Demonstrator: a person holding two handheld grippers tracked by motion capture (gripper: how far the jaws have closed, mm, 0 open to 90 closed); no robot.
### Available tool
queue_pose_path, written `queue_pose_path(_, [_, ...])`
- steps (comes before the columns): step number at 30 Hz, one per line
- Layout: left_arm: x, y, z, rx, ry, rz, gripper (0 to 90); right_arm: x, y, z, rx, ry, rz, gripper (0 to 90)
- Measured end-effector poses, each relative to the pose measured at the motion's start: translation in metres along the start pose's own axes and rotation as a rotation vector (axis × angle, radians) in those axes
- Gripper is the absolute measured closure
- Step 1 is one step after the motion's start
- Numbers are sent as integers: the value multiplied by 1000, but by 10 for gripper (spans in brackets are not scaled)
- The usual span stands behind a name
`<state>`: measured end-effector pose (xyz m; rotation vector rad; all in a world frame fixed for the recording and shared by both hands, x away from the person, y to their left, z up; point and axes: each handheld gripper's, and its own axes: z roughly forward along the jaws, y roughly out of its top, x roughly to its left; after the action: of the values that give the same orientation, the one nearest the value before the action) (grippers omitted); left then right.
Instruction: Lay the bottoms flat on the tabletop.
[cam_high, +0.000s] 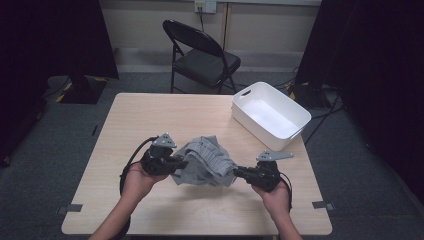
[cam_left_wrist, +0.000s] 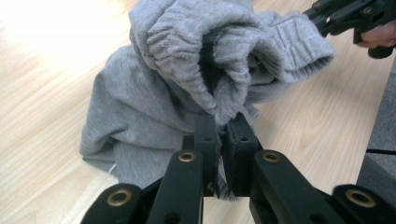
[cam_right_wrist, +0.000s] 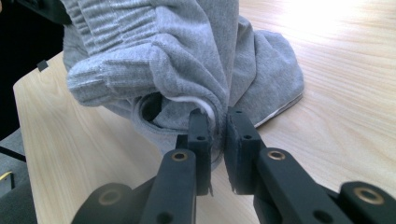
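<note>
A crumpled grey garment (cam_high: 206, 161) with a ribbed elastic band lies bunched on the wooden table (cam_high: 150, 115), partly lifted between the two hands. My left gripper (cam_high: 181, 162) is shut on its left edge; in the left gripper view the jaws pinch the elastic hem of the garment (cam_left_wrist: 187, 79) at the left gripper's tips (cam_left_wrist: 222, 135). My right gripper (cam_high: 238, 173) is shut on the garment's right edge; in the right gripper view cloth of the garment (cam_right_wrist: 177, 56) is clamped between the right gripper's pads (cam_right_wrist: 217, 126). The other gripper (cam_left_wrist: 348, 16) shows at the far top right of the left gripper view.
A white plastic bin (cam_high: 270, 115) stands at the table's far right corner. A black folding chair (cam_high: 200, 55) is behind the table. Bare tabletop runs along the near edge and the far left.
</note>
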<state>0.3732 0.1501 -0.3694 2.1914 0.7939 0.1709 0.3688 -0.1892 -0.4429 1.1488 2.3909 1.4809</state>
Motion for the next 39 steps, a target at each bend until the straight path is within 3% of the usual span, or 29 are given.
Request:
queue_pose_path(12, [-1, 20, -6, -17, 4, 18, 855, -3, -2, -2, 2, -2, 13, 814])
queue_pose_path(21, [-6, 31, 4, -25, -8, 18, 855, -4, -3, -3, 8, -6, 18, 804])
queue_pose_path(29, [-7, 33, 20, -12, -18, 11, 854, -3, -1, -5, 15, -26, -1, 695])
queue_pose_path(33, [-9, 34, 27, -3, -21, 16, 854, -3, -1, -5, 24, -42, -6, 593])
queue_pose_path(39, [-9, 37, 36, 16, -14, 21, 854, -3, -2, -4, 43, -53, -22, 539])
